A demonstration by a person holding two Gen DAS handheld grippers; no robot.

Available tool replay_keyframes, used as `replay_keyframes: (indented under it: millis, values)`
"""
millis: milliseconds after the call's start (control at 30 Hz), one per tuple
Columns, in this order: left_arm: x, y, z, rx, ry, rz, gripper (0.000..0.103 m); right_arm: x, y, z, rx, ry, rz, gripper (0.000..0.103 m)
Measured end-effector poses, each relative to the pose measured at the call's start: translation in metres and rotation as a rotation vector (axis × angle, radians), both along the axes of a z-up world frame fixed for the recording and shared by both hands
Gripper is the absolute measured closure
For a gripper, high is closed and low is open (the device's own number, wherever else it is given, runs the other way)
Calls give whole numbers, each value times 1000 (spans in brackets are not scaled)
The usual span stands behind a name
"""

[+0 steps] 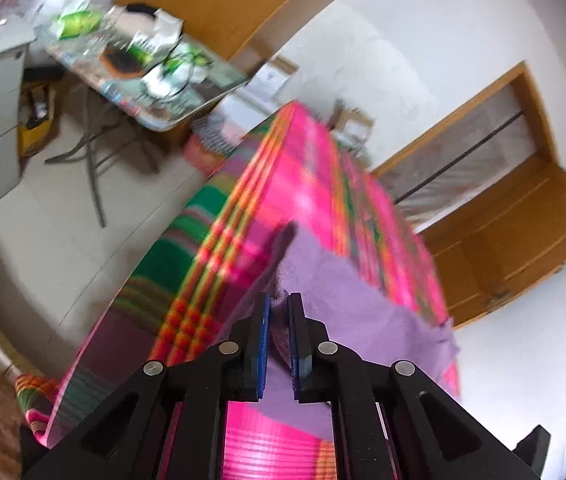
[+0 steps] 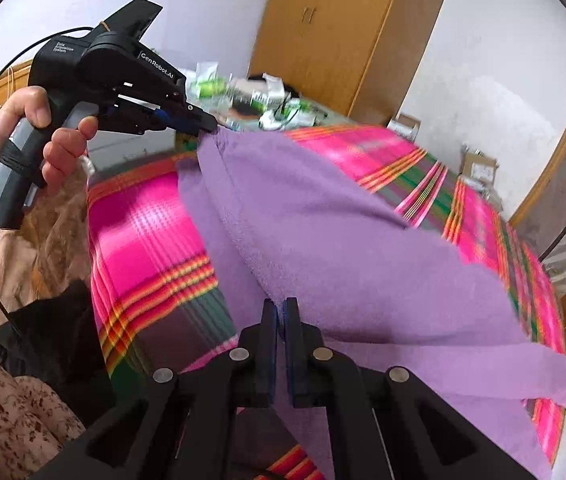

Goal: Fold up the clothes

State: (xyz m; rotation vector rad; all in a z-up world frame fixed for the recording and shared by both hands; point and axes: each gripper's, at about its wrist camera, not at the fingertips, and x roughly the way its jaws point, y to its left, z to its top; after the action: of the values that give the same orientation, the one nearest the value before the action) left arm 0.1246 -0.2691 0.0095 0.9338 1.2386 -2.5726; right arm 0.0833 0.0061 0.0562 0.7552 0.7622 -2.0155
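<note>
Right gripper [image 2: 281, 304]: nearest item in the right wrist view, jaws pressed together on a pinch of the purple cloth [image 2: 323, 232], which began right at its fingertips and spread up and away from them.

Plaid bedcover [image 2: 143, 232]: largest surface, lying under and on both sides of the cloth, below both grippers.

Purple cloth: lifted at two points, its held edge running in a long line from the right gripper's tips up and to the left, to the left gripper [image 2: 209, 126]; the remainder draped rightward over the bedcover, one corner hanging off toward the near right.

Left gripper [image 1: 279, 306]: held in a hand [image 2: 39, 132], far end of that edge, jaws nearly together and pinching a bunched fold of cloth.

Judgement: the edge between the grippers was the axis of the next fold; neither gripper was nearer, both already on it.
</note>
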Motion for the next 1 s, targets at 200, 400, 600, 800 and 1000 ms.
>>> replay_keyframes:
  millis: [200, 400, 600, 800, 1000]
  values:
    - [-3, -1, -13, -34, -52, 15, 92, -5, 1, -7, 8, -58, -11, 98]
    - [0, 0, -6, -66, -61, 17, 90, -12, 21, 18, -83, -116, -46, 97]
    - [18, 5, 19, -169, -31, 61, 90, -13, 84, 68, -217, -70, -170, 96]
    - [18, 33, 43, -211, 31, -3, 90, -20, 163, 111, -215, 27, -393, 91]
    - [-8, 84, 54, -238, 75, -170, 85, -24, 228, 114, -108, 64, -586, 89]
